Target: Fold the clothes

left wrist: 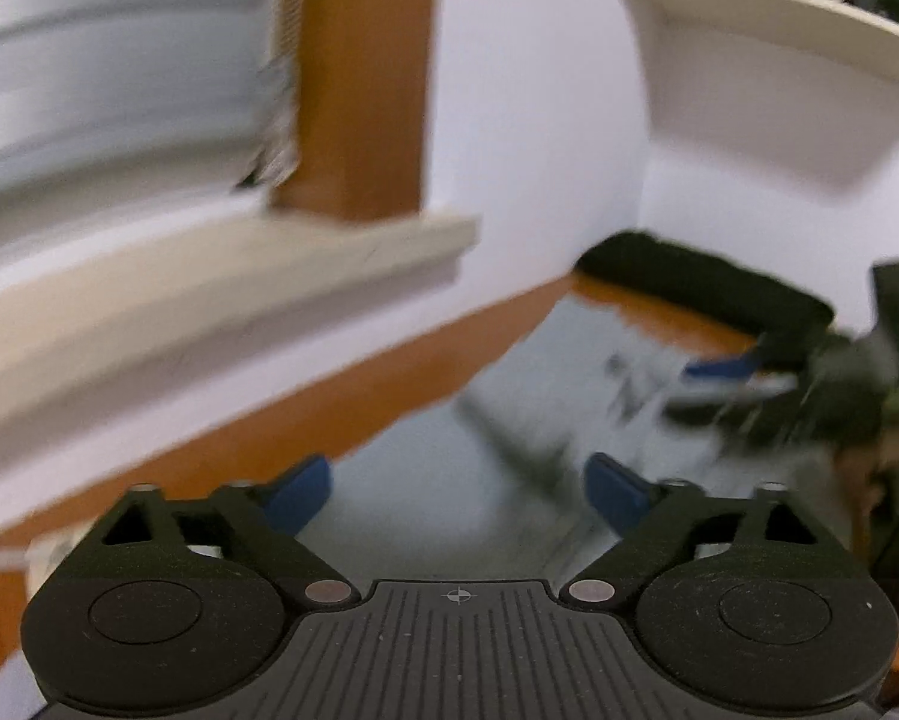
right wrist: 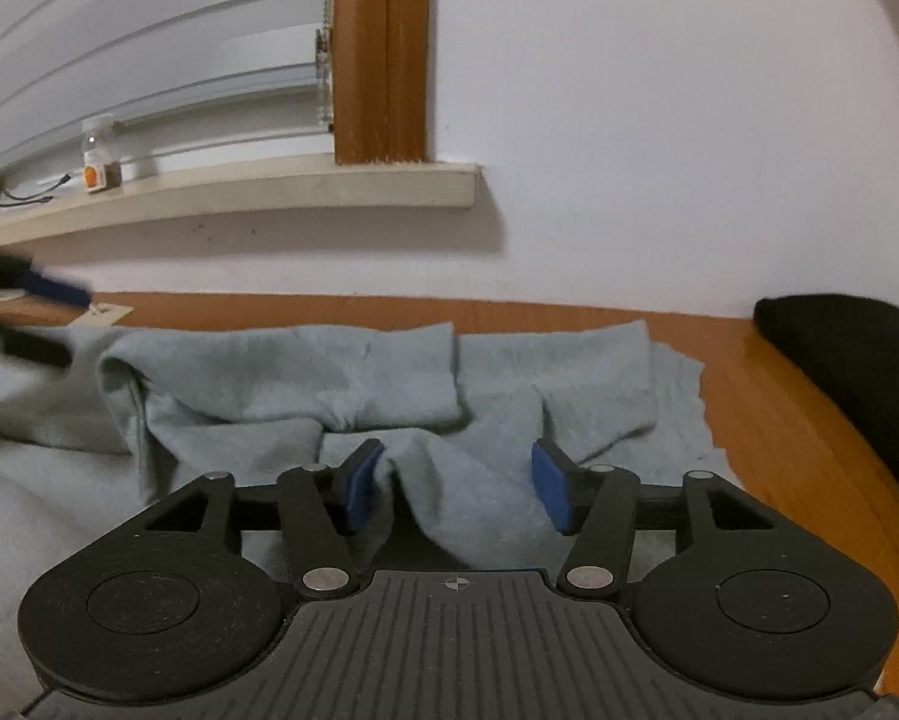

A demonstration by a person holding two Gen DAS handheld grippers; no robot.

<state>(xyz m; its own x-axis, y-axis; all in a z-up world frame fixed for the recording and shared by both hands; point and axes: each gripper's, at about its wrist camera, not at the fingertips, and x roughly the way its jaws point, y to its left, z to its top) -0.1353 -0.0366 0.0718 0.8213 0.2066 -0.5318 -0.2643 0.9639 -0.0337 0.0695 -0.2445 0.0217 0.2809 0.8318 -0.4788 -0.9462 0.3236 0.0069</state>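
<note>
Two grippers stood open, holding nothing. The right gripper (right wrist: 457, 483) sat over a bump in the grey sweater (right wrist: 389, 384), which lay on the wooden table (right wrist: 767, 420). The left gripper (left wrist: 458, 492) hung above. A good pinch would catch the whole bump.

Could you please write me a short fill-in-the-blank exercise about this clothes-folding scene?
1. The garment spread on the wooden table is light ____ in colour.
2. A ridge of fabric rises between the pads of the ____ claw.
3. The small bottle stands on the ____.
4. The dark bundle lies in the table's far ____ corner.

Missing words: blue-grey; right; windowsill; right
</note>
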